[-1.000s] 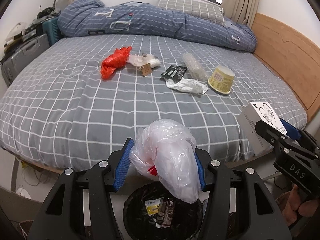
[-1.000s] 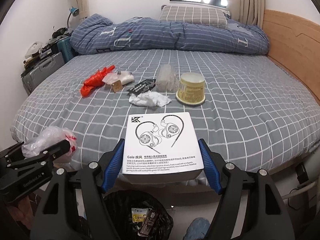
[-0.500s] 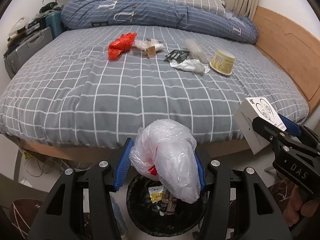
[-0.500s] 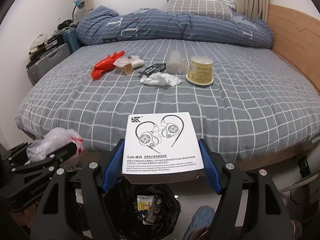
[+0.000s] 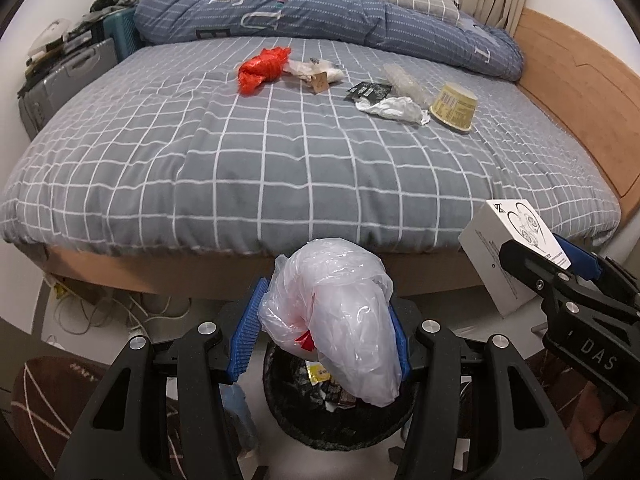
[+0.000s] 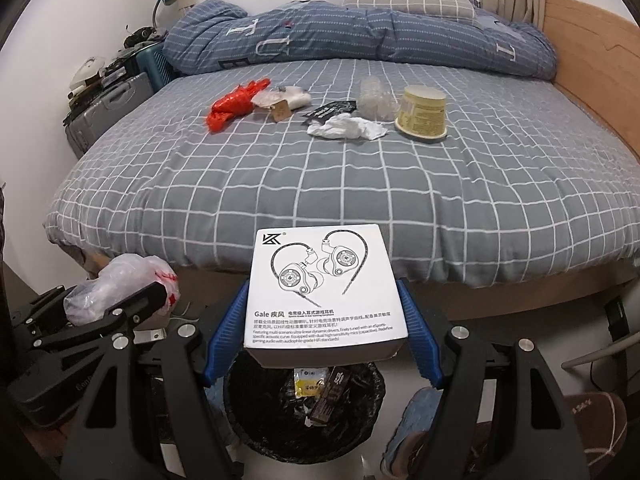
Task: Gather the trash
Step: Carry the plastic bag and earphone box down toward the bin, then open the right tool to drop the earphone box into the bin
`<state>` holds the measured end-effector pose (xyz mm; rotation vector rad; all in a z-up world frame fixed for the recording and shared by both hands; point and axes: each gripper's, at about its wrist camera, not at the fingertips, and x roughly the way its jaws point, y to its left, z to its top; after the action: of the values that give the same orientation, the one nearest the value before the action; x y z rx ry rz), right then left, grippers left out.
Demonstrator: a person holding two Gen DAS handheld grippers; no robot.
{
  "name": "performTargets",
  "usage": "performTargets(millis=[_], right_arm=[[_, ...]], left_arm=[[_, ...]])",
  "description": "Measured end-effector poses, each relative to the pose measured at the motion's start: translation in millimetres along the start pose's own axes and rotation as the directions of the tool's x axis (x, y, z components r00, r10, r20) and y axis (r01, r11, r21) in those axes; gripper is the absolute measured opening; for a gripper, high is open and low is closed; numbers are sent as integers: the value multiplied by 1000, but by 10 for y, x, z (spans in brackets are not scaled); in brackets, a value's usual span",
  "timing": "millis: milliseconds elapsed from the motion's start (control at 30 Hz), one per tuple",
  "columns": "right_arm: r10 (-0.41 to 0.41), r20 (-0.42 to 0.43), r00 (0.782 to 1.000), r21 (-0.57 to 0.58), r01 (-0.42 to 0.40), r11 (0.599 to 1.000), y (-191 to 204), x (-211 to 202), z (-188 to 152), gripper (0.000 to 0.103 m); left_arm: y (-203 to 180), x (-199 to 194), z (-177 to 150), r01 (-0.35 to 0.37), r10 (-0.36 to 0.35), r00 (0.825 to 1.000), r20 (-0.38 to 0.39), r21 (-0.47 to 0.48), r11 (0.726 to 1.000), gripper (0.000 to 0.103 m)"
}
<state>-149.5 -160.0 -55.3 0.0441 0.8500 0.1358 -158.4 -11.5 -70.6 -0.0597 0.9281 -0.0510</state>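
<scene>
My left gripper (image 5: 320, 336) is shut on a crumpled clear plastic bag (image 5: 340, 320) that hangs over a black-lined trash bin (image 5: 340, 412) on the floor. My right gripper (image 6: 322, 332) is shut on a white earphone box (image 6: 324, 292), held flat above the same trash bin (image 6: 304, 412), which has wrappers inside. On the bed lie a red plastic bag (image 5: 262, 66), a clear bag with a tag (image 5: 316, 72), a black wrapper (image 5: 368, 90), a white crumpled wrapper (image 5: 394, 108), a clear plastic piece (image 5: 402, 80) and a yellow paper cup (image 5: 454, 106) on its side.
The grey checked bed (image 5: 280, 168) fills the view ahead, with a blue duvet (image 5: 320, 12) and a pillow at its head. A wooden bed frame (image 5: 580, 92) runs along the right. Suitcases and clutter (image 5: 68, 72) stand at the left. Cables (image 5: 104, 312) and slippers (image 6: 580, 424) lie on the floor.
Both grippers have drawn back from the bed and tilted down, still holding the bag and the box. More of the bin and floor shows beneath them.
</scene>
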Motion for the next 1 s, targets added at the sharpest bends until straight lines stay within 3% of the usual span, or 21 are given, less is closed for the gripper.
performTargets(millis=[267, 500, 1000], right_arm=[[-3, -61, 998, -17, 2, 1000, 107, 175, -239, 69], [16, -153, 988, -23, -19, 1000, 143, 554, -523, 69], [35, -300, 953, -81, -62, 995, 355, 1297, -750, 69]], left_arm=[[192, 129, -265, -22, 20, 998, -60, -37, 999, 53], [355, 537, -530, -48, 37, 988, -147, -66, 997, 53], [683, 1152, -682, -116, 93, 967, -239, -82, 990, 52]])
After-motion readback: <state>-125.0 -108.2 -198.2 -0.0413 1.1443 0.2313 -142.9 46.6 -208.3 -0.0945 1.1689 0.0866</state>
